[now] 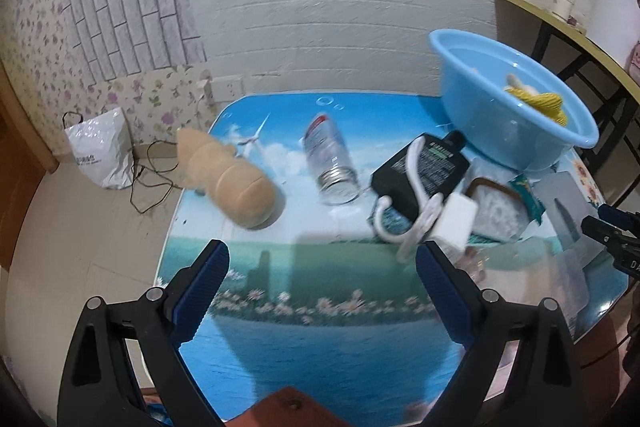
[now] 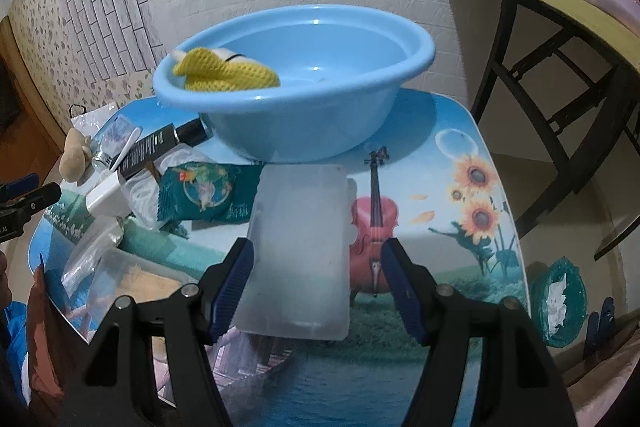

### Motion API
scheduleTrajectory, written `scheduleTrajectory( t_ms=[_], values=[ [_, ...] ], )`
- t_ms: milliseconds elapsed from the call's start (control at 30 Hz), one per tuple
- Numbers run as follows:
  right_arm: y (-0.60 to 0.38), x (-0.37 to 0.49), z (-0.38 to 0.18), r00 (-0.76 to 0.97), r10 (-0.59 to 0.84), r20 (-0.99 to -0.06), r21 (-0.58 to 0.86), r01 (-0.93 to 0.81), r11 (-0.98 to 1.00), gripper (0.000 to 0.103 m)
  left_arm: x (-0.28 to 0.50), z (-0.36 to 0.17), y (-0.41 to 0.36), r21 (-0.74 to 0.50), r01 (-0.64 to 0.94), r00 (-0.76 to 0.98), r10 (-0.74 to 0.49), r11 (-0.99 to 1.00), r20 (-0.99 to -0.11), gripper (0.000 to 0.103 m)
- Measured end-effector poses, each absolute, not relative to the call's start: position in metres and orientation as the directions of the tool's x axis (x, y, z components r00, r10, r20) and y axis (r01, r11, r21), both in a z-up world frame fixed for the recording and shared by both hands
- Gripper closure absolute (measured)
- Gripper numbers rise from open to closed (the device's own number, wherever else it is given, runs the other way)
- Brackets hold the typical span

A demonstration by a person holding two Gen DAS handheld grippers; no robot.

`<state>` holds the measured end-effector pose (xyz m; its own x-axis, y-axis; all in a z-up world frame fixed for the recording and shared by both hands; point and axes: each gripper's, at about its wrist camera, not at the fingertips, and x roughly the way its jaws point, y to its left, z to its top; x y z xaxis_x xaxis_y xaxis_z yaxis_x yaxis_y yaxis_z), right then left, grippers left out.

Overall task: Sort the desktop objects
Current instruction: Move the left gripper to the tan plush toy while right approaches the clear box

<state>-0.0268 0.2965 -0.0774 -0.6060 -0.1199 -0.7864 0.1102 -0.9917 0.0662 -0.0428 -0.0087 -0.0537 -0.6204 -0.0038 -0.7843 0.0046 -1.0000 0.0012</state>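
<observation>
**Spotter:** Where are the things you are sorting?

**Operator:** I am looking at them crowded toward the far half of the counter. The blue basin is sitting at twelve o'clock from my right gripper, and it is already holding a yellow mesh cloth, so I am judging it to be the collecting place. A frosted plastic lid is lying flat right ahead of the right jaws, with a green snack packet at ten o'clock of it.

**Spotter:** And the jaws?

**Operator:** Both pairs are standing apart and gripping nothing. The right ones are straddling the near end of the lid as seen from the wrist, but I cannot tell whether they are touching it. I am pitching that gripper steeply downward.

**Spotter:** The left side?

**Operator:** My left gripper is tilting down over bare counter. A plush toy is lying at eleven o'clock, a clear bottle on its side at twelve, and a black charger with its white cable at one o'clock. They are probably lying loose because nobody has sorted them yet.
</observation>
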Motion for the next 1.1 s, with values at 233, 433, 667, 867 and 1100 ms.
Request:
scheduleTrajectory(
  t_ms=[233,433,667,867,1100],
  values=[
    [0.291,-0.023,-0.079,-0.599,-0.117,-0.792,0.062,0.113,-0.992,0.026,-0.037,-0.069,-0.037,-0.01,0.056,-0.599,-0.025,-0.998,-0.8,0.008],
    [0.286,-0.022,-0.08,-0.598,-0.126,-0.791,0.075,0.11,-0.991,0.023,-0.039,-0.071,-0.058,-0.02,0.109,-0.598,-0.05,-0.994,-0.8,0.008],
    [0.281,-0.029,-0.086,-0.579,-0.109,-0.808,0.058,0.105,-0.993,0.023,-0.046,-0.076,-0.068,-0.037,0.125,-0.595,-0.045,-0.992,-0.802,0.008],
    [0.28,-0.037,-0.095,-0.56,-0.094,-0.823,0.048,0.097,-0.994,0.023,-0.068,-0.078,-0.069,-0.053,0.129,-0.595,-0.034,-0.99,-0.803,0.008],
    [0.28,-0.045,-0.101,-0.547,-0.07,-0.834,0.029,0.083,-0.996,0.023,-0.097,-0.08,-0.079,-0.083,0.172,-0.595,-0.036,-0.982,-0.803,0.008]
  ],
)
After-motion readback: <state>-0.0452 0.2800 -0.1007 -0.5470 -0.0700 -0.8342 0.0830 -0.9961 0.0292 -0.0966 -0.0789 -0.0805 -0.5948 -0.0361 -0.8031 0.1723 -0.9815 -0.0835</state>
